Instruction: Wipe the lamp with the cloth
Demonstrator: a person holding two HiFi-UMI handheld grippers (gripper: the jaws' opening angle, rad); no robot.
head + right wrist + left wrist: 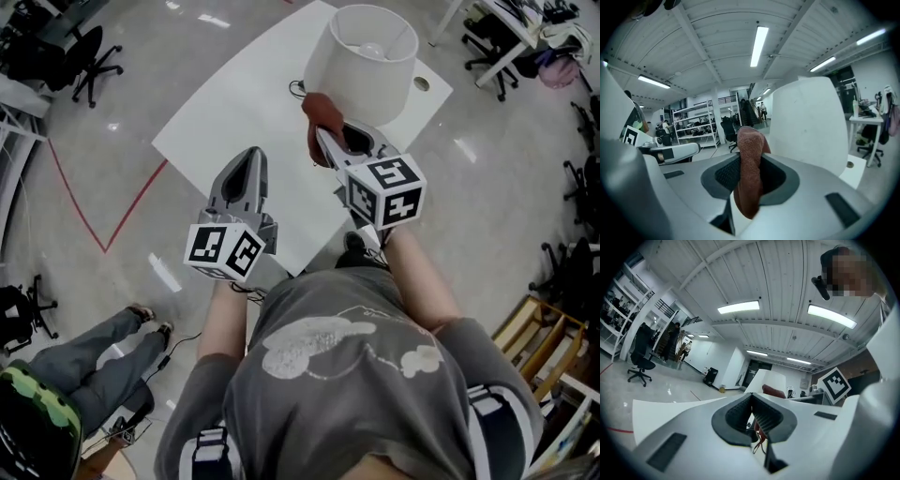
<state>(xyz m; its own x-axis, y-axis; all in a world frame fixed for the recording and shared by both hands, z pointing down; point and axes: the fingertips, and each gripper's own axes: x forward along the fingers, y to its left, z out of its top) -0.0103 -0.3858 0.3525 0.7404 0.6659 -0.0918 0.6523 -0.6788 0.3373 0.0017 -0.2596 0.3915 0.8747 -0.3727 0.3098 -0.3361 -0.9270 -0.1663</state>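
Lamp (361, 58) stands upright on the white table (225, 112), its shade's open top facing the head camera with the bulb showing inside; the base is hidden. The right gripper (328, 141) is clamped on the reddish cloth (322, 114), which runs lengthwise along the jaws, its free end just beside the shade; whether they touch is unclear. The left gripper (249, 159) hovers with its jaws together, empty.

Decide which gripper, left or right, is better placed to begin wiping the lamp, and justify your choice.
Right. The right gripper is shut on the cloth, which is held up beside the lamp. The left gripper is shut on nothing and sits farther from it.
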